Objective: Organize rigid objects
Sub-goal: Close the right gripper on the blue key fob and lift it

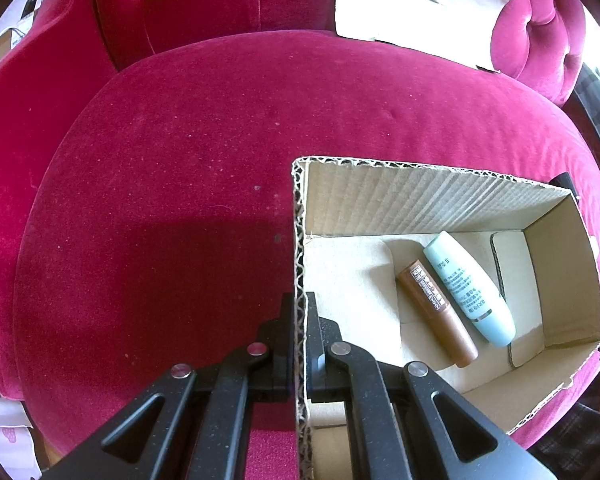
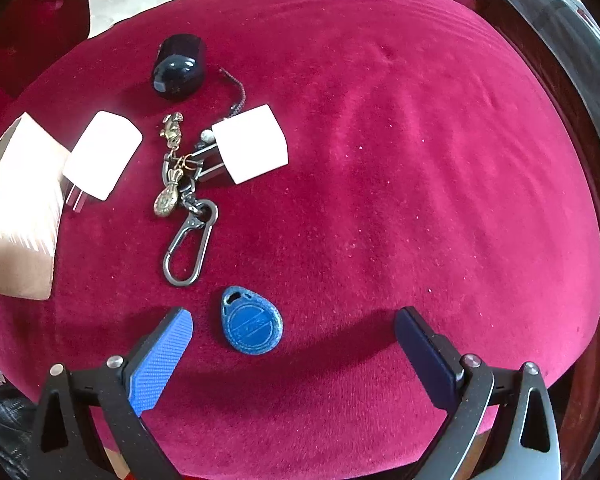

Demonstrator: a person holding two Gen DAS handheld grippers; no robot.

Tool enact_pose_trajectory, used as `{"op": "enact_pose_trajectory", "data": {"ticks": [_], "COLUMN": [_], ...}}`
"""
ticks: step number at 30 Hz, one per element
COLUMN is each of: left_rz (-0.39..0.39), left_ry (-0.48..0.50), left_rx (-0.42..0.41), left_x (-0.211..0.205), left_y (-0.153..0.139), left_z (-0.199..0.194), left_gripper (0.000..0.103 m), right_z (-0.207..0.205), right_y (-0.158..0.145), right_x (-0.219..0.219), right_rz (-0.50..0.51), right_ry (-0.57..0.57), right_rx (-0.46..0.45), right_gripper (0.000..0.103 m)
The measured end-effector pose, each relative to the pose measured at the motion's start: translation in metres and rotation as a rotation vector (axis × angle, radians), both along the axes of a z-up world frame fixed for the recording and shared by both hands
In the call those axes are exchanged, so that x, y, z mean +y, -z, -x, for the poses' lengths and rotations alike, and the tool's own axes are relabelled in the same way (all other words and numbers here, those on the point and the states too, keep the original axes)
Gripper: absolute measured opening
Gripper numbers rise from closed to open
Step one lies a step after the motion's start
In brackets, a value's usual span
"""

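Red velvet covers the big round seat cushion (image 1: 160,160) where everything sits. The left gripper (image 1: 299,320) pinches the near wall of an open brown cardboard box (image 1: 440,196), one finger outside and one inside, squeezed tight on the wavy cut edge. Inside the box, a brown tube with a white label (image 1: 436,314) lies flat on the floor, and a pale blue tube with small print (image 1: 470,290) lies just beside it, touching along its side. A torn flat piece of cardboard (image 1: 412,4) leans at the back of the chair. In the right wrist view, the right gripper (image 2: 294,330) has its fingers spread wide and holds nothing. A blue teardrop key tag (image 2: 252,322) lies on the cushion between the fingers, nearer the left blue pad (image 2: 160,360). Past it lies a grey metal clip hook (image 2: 188,252) joined to a bunch of brass charms (image 2: 172,168). A white square plug charger (image 2: 252,148) touches the bunch on one side, and another white plug charger (image 2: 102,154) lies on the other side, near the box edge. A dark blue round thing (image 2: 178,68) sits farther back.
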State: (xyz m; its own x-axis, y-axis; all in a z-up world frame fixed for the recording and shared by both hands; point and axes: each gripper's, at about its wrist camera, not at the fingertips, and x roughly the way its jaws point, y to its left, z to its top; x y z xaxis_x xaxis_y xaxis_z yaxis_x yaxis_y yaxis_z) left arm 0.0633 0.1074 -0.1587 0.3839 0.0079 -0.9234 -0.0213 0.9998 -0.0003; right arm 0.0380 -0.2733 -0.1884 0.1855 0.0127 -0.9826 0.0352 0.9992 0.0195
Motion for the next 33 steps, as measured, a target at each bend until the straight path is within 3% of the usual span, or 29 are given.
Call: {"op": "enact_pose_trajectory", "data": {"ticks": [5,8,10,12,13,14,15,22,33], "left_rz": [0.000,-0.001,-0.003,-0.003,-0.002,-0.001,-0.001,0.002,0.003], "left_ry": [0.001,-0.001,-0.003,-0.002,-0.001,-0.002,-0.002,-0.002,0.000], "left_rx": [0.000,0.000,0.000,0.000,0.000,-0.001,-0.001,0.001,-0.001], "left_x": [0.000,-0.001,-0.001,-0.001,-0.001,-0.001,0.000,0.001,0.003], "left_y": [0.000,0.000,-0.001,-0.002,-0.003,-0.004,-0.004,-0.003,-0.003], "left_z": [0.000,0.000,0.000,0.000,0.000,0.000,0.000,-0.001,-0.001], "left_gripper": [0.003,0.003,0.003,0.003,0.003,0.003,0.003,0.003,0.003], "right_z": [0.005,0.004,0.006,0.008,0.009,0.012,0.012,0.009,-0.002], "right_y": [0.005,0.003,-0.001,-0.006,-0.009,-0.014,-0.015,-0.015,-0.039], "right_x": [0.004,0.006,0.006,0.009,0.011,0.017,0.019,0.021,0.029], "right_rz": [0.006,0.004,0.003,0.004,0.006,0.008,0.010,0.018,0.015], "right_ry": [0.001,0.001,-0.004,-0.012,-0.021,-0.028,-0.037,-0.038,-0.018], "right_rx": [0.000,0.001,-0.007,-0.017,-0.026,-0.031,-0.034,-0.037,-0.045], "right_gripper": [0.102,0.096,0.085,0.060,0.052,0.036,0.028,0.027,0.028]}}
